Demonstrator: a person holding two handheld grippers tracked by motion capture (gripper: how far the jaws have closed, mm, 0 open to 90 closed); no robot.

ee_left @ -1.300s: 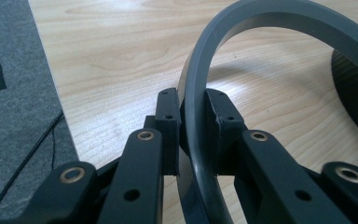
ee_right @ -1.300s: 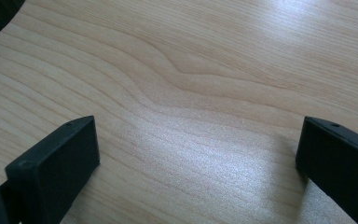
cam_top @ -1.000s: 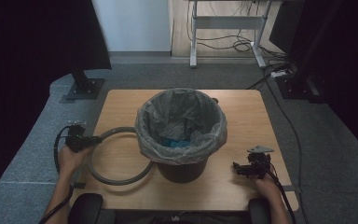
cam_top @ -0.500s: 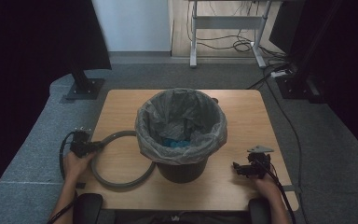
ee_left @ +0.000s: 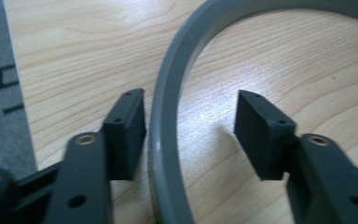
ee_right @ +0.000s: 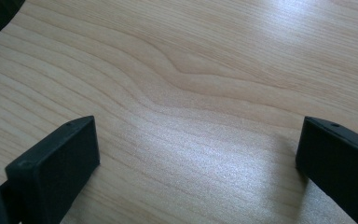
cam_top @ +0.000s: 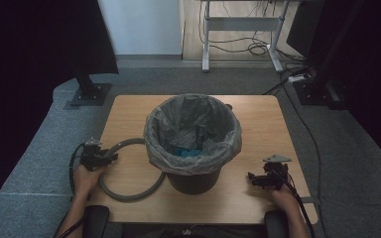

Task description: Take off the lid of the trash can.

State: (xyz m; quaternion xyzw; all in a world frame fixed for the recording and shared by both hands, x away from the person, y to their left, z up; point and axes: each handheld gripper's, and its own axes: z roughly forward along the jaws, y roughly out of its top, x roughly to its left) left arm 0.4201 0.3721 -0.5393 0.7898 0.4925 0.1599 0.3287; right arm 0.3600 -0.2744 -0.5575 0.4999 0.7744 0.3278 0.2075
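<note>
looking down from the high view, i have the grey ring (cam_top: 129,171) lying flat on the desk (cam_top: 258,124), left of the lined bin (cam_top: 193,139), with its far side tucked against the bin's base. my left claw (cam_top: 110,157) sits at the ring's near-left arc. in the left gripper view its jaws have just been opening: the ring's band (ee_left: 168,116) runs between them, close beside the left jaw and well clear of the right one, so nothing is clamped now. i read this as the ring just set down and let go.

the relation that matters for my next move: the band crosses the left claw's gap roughly lengthwise, curving away up and to the right toward the bin, and it lies off-centre, hugging the left jaw. to come away cleanly i judge i should lift straight up rather than pull sideways, or that near jaw may drag the ring along the desk.

my right claw (cam_top: 254,178) rests on the bare desk to the right of the bin, jaws wide apart over plain wood in the right gripper view, holding nothing. the bin stands between it and the ring, so the left hand is plainly the nearer one for anything more with the ring. the bin's grey liner (cam_top: 154,148) is folded over the rim, something blue at the bottom.
</note>
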